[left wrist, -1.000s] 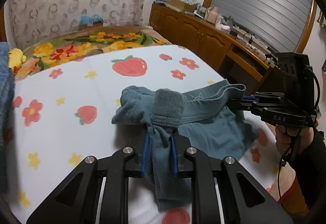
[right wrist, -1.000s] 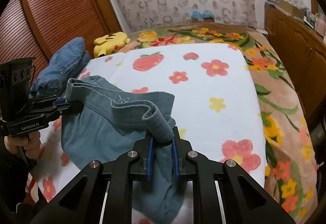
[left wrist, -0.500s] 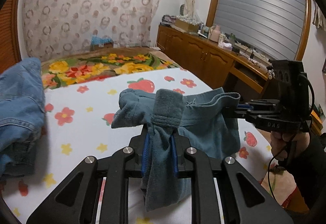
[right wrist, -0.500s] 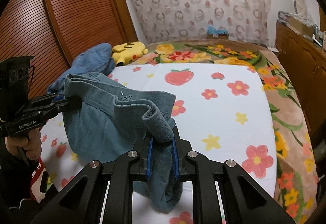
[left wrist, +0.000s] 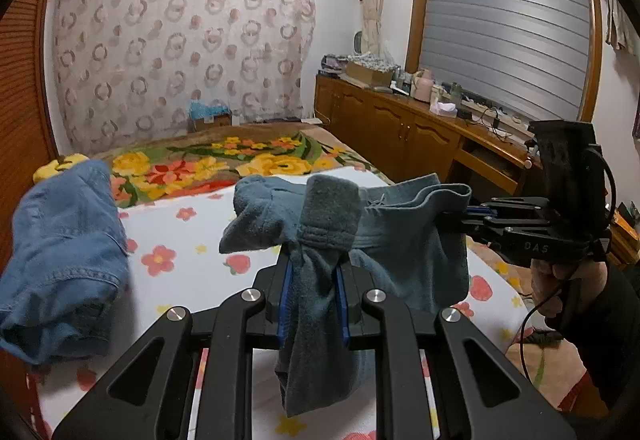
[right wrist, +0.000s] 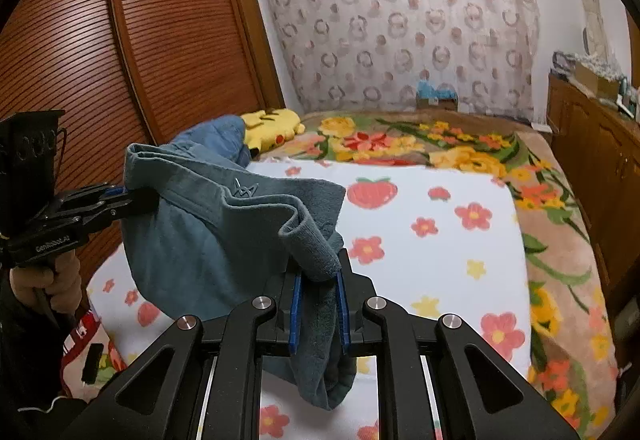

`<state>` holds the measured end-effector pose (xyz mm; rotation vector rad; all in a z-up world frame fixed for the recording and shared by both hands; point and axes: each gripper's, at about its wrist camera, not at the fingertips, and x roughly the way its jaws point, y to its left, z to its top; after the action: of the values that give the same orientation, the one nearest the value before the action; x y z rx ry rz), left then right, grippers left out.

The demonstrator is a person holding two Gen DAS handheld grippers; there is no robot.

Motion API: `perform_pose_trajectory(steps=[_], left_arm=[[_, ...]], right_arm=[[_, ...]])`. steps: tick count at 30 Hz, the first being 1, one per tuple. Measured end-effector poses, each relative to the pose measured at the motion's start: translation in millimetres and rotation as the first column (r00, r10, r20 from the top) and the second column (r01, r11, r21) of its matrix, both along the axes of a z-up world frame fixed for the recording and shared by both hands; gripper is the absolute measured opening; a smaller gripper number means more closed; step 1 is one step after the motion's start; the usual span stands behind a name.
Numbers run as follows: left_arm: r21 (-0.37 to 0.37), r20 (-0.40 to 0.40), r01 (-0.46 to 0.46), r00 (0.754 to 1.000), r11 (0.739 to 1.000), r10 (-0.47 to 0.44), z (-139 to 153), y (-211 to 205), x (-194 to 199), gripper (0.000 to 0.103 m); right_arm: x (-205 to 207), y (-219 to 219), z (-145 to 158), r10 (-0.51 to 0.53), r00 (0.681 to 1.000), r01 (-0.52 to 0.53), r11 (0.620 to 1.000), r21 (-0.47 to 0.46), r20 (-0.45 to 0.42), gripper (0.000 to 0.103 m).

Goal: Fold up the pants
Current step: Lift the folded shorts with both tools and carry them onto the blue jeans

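Grey-blue pants (left wrist: 396, 240) hang in the air above the bed, stretched by the waistband between both grippers. My left gripper (left wrist: 312, 272) is shut on one bunched end of the waistband, with cloth drooping below its blue pads. In the same view my right gripper (left wrist: 460, 217) clamps the other end from the right. In the right wrist view my right gripper (right wrist: 318, 280) is shut on the pants (right wrist: 192, 236), and the left gripper (right wrist: 140, 197) grips the far corner at left. The legs hang down toward the sheet.
A white sheet with strawberries and flowers (right wrist: 440, 240) covers the bed, over a floral blanket (right wrist: 560, 240). Crumpled blue jeans (left wrist: 60, 264) lie at the bed's left side beside a yellow plush toy (right wrist: 272, 127). A wooden sideboard (left wrist: 400, 135) runs along the right; a slatted wardrobe (right wrist: 120, 59) stands left.
Both grippers have risen, carrying the pants up off the sheet; the cloth now hangs free between them. Both views tilted upward, showing more wall and the jeans.
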<state>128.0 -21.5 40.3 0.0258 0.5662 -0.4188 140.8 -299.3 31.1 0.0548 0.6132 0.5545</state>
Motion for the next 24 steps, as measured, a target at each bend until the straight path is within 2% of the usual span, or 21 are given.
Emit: perform_pose_trajectory(steps=[6,12,24], left_arm=[[0.007,0.038,-0.019,0.999,1.000,0.018,11.6,8.3,-6.3,0.019],[0.002,0.045,-0.050,0.998,0.999,0.050,9.2,27.0,-6.4,0.019],[0.013,0.013,-0.114,0.993,0.993,0.114,-5.9,62.1,14.1,0.019]], right_arm=[[-9.2,6.6,11.7,0.009,0.999,-0.009,1.000,-0.001,0.039,0.015],[-8.8,20.4,14.6,0.042,0.997,-0.042,0.999,-0.008,0.060,0.015],[48.0,53.9,-4.5,0.115,0.993,-0.115,0.993,-0.017,0.021,0.015]])
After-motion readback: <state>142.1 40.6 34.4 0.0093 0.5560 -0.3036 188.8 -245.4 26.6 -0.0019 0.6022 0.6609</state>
